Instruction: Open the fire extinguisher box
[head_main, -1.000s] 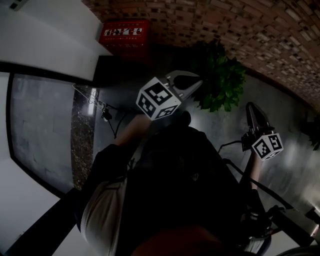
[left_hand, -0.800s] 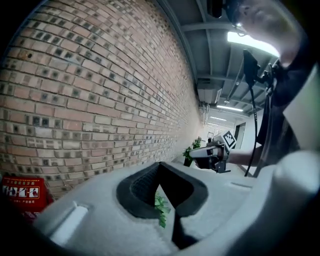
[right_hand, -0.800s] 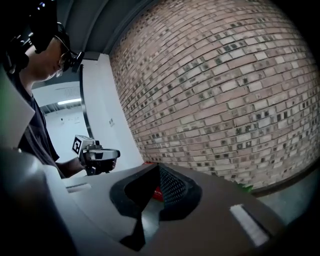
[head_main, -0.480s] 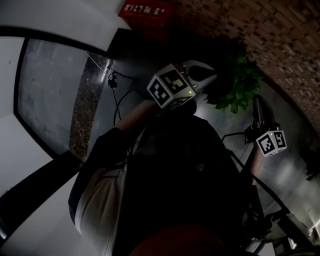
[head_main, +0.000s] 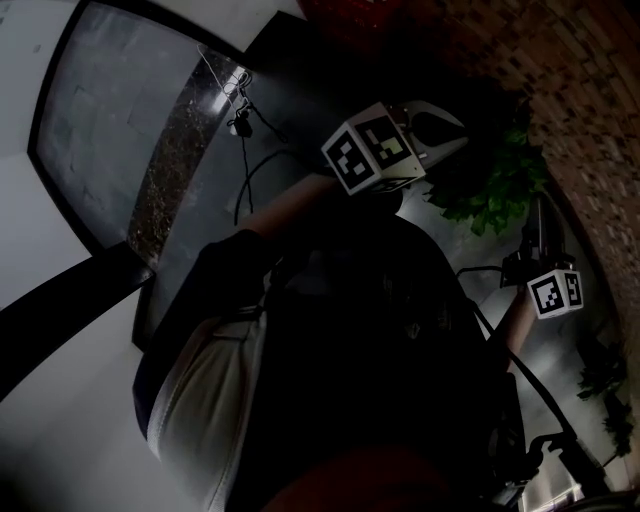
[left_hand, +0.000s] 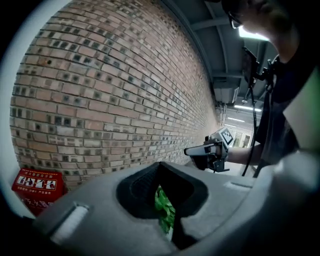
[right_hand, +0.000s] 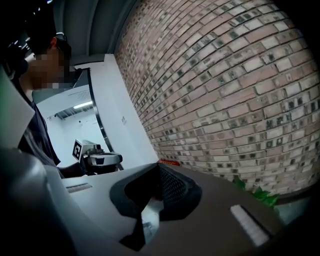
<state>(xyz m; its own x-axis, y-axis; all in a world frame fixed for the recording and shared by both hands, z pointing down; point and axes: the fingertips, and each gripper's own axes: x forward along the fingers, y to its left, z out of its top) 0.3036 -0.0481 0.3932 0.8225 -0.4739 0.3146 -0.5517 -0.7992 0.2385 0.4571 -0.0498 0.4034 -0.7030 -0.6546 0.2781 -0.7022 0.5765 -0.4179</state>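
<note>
A red rectangular fire extinguisher box (left_hand: 37, 187) with white lettering and small pictures on its front is standing upright at the foot of a brown brick wall (left_hand: 125, 90), showing at the lower left of the left gripper view. In the right gripper view, only a thin red strip of it is showing.

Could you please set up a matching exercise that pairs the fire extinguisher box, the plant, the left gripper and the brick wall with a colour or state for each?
Column one:
1. fire extinguisher box
2. plant
3. left gripper
4. brick wall

Column two:
A. jaws shut, nothing held
B. green
C. brown and tan
D. red with white print

Pairs: 1-D; 2-B; 3-A; 4-C
</note>
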